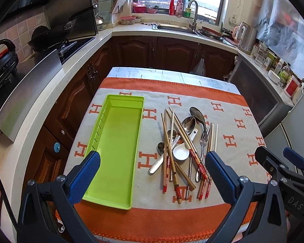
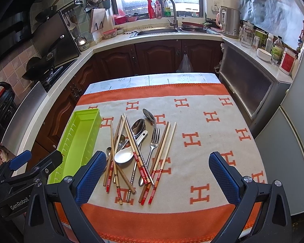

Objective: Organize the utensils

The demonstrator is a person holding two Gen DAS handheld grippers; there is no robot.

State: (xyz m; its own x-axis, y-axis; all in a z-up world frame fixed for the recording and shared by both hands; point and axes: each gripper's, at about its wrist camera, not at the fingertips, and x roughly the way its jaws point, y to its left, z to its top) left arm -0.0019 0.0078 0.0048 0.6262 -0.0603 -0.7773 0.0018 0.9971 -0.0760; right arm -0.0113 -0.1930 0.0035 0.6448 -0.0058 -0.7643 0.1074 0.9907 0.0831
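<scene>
Looking at this from where I'm standing, nothing has gone into the tray (image 1: 119, 141) — it's a long green thing lying on the left side of the table (image 1: 233, 141), and its floor is bare. So the job looks to be at square one.

Everything to sort sits in one heap (image 2: 135, 151) just right of the tray, not touching it. Lots of chopsticks (image 2: 164, 147) criss-crossed over each other, some with red banded ends, a couple of pale ones off the right edge of the heap. Under and between them there's a white spoon (image 2: 123, 156), a few metal spoons (image 2: 138, 124) and a fork (image 2: 154, 139). Can't give a sure count, they overlap too much.

The left gripper (image 1: 152, 180) hangs over the near end of the table with its jaws wide apart, nothing between them — one finger over the tray's near corner, the other by the chopstick ends. The right gripper (image 2: 158, 178) is the same story: jaws spread, empty, parked above the handle ends of the heap.

My guess is the whole sort is left to do, and the tangle will make the first pick fiddly.
</scene>
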